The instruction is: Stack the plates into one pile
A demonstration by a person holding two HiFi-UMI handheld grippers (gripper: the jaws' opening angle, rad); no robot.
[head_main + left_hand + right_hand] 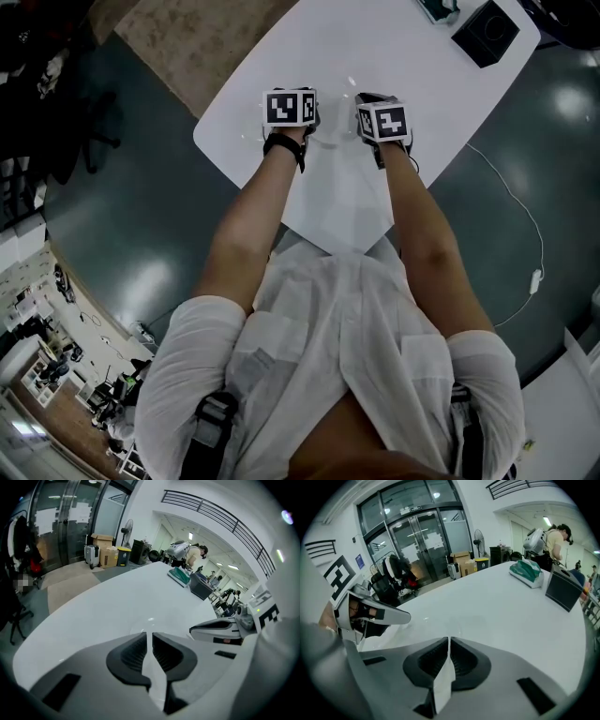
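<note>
**Jaws pressed together, side by side**

We hold the left gripper [151, 644] and the right gripper [449, 649] close together but not touching, over the near corner of the flat white tabletop [412, 66]. Both tilt forward and down. In the head view their black-and-white marker cubes sit next to each other above our bare forearms, and a black wristband [284, 147] wraps our left wrist.

In the left gripper view the dark ribbed pads [130, 658] stand pressed almost together, with only a narrow white slit between them. In the right gripper view the pads [464, 660] meet more tightly still, leaving a hairline of white. We cannot tell whether that white is a rim pinched between the pads or only the surface underneath.

The round white plate [149, 625] shows only as a faint curved edge and a small glint on the table, just ahead of the left gripper's tips and between the two grippers. It is white on white, so we can hardly trace its outline.

At the far end of the table sit a black square box [486, 33] and a teal-green bundle [526, 570]. Beyond the table we see brown cardboard boxes [105, 550], a standing fan [127, 527] and a person wearing a backpack [543, 541]. A beige rug [187, 42] and a thin white cable [525, 216] lie on the dark floor.
</note>
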